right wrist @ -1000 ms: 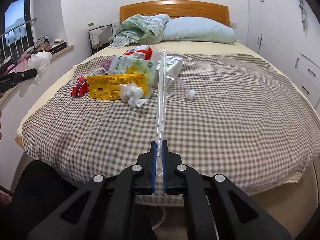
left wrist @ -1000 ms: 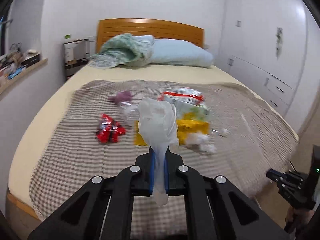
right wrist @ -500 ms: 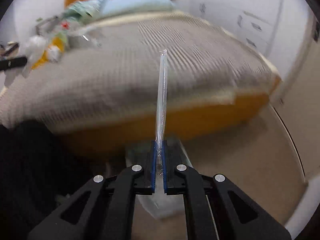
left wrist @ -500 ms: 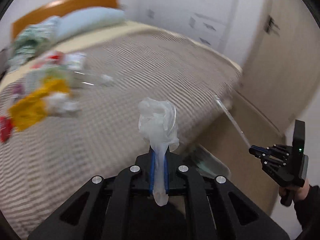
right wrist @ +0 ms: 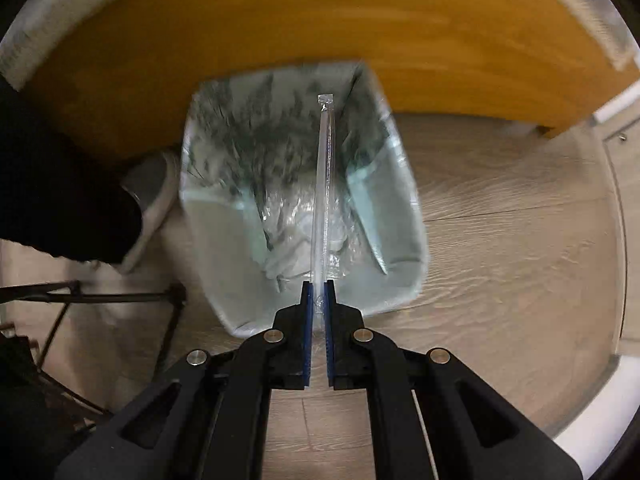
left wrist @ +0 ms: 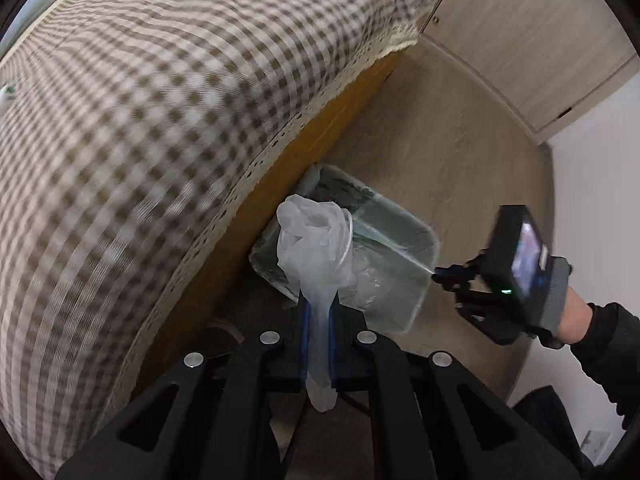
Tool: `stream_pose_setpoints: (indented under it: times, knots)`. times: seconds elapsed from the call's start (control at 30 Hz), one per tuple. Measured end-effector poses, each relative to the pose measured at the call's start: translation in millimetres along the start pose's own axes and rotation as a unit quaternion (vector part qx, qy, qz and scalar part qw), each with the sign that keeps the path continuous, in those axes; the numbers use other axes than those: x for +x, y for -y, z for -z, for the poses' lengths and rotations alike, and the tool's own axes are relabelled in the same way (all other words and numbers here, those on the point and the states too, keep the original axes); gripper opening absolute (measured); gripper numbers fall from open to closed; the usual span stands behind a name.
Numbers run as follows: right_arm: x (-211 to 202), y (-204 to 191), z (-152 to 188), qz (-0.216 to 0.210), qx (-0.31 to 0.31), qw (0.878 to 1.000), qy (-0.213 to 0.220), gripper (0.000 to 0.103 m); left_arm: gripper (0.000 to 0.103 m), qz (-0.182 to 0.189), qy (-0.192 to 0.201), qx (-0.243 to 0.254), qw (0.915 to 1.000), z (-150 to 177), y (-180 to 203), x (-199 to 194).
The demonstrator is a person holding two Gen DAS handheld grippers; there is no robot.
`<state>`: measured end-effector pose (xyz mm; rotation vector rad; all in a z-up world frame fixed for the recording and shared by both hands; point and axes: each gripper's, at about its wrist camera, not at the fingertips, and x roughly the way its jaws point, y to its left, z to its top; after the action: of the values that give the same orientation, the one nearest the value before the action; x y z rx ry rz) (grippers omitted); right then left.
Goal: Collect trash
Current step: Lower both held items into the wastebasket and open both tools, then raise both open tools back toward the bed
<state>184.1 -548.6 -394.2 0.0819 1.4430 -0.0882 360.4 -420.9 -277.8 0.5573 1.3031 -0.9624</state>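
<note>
The left tongs (left wrist: 318, 312) pinch a crumpled translucent white plastic bag (left wrist: 316, 248) by its twisted neck – soft, near weightless, likely to cling – above the pale green lined plastic bin (left wrist: 424, 240) beside the bed. The right tongs (right wrist: 318, 296) clamp a long clear plastic straw wrapper (right wrist: 325, 176) at its base – thin, slippery – over the bin's mouth.

Crumpled white bag (left wrist: 314, 236); clear straw wrapper (right wrist: 325, 184) — above bin (right wrist: 400, 208)

bins: 1 (right wrist: 400, 216) | tools: 2 (left wrist: 318, 312) (right wrist: 318, 292) | plastic bags: 1 (left wrist: 316, 240) | straw wrappers: 1 (right wrist: 325, 184) | beds: 1 (left wrist: 160, 120)
</note>
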Motion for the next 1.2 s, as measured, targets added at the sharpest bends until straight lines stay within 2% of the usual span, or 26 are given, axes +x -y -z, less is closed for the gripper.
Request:
stream_pose_setpoints:
  times: [0.1, 0.2, 0.23, 0.27, 0.3, 0.4, 0.6, 0.7, 0.8, 0.83, 0.9, 0.93, 1.07, 1.2]
  knots:
    - [35, 7, -19, -0.007, -0.008, 1.0, -0.028, 0.006, 0.005, -0.004, -0.031, 0.006, 0.9995, -14, 7, 30]
    - [66, 11, -36, -0.007, -0.02, 0.999, -0.048, 0.008, 0.005, 0.001, -0.086, 0.007, 0.9962, -21, 11, 70]
    - [77, 14, -43, -0.001, -0.024, 0.998, -0.05, 0.027, 0.005, 0.004, -0.098, 0.007, 0.9951, -19, 13, 79]
    - [85, 17, -45, 0.009, -0.026, 0.998, -0.051, 0.059, 0.005, 0.004, -0.107, 0.009, 0.9942, -20, 12, 88]
    - [90, 23, -47, 0.02, -0.022, 0.998, -0.048, 0.066, 0.005, -0.003, -0.122, 0.013, 0.9924, -20, 14, 102]
    - [79, 43, -47, -0.005, 0.022, 1.0, -0.012, 0.066, 0.005, -0.016, -0.146, 0.027, 0.9888, -22, 20, 129]
    - [33, 69, -26, -0.016, 0.095, 0.994, 0.057, 0.066, 0.005, -0.021, -0.174, 0.04, 0.9838, -34, 27, 178]
    - [15, 79, -9, -0.017, 0.135, 0.988, 0.077, 0.066, 0.005, -0.041, -0.182, 0.063, 0.9804, -39, 37, 203]
    - [0, 85, 8, -0.022, 0.169, 0.982, 0.088, 0.066, 0.008, -0.06, -0.165, 0.12, 0.977, -42, 49, 220]
    - [-3, 85, 14, -0.024, 0.179, 0.979, 0.09, 0.066, 0.038, -0.072, -0.156, 0.14, 0.9752, -42, 48, 225]
    - [-1, 83, 20, -0.025, 0.197, 0.976, 0.083, 0.066, 0.078, -0.113, -0.132, 0.171, 0.9698, -41, 47, 234]
    - [-1, 82, 23, -0.028, 0.204, 0.975, 0.081, 0.066, 0.078, -0.105, -0.124, 0.171, 0.9718, -40, 43, 235]
    - [6, 70, 27, -0.032, 0.203, 0.976, 0.065, 0.066, 0.078, -0.067, -0.138, 0.135, 0.9789, -45, 29, 230]
    - [3, 64, 25, -0.034, 0.208, 0.976, 0.047, 0.066, 0.078, -0.051, -0.124, 0.136, 0.9815, -48, 30, 210]
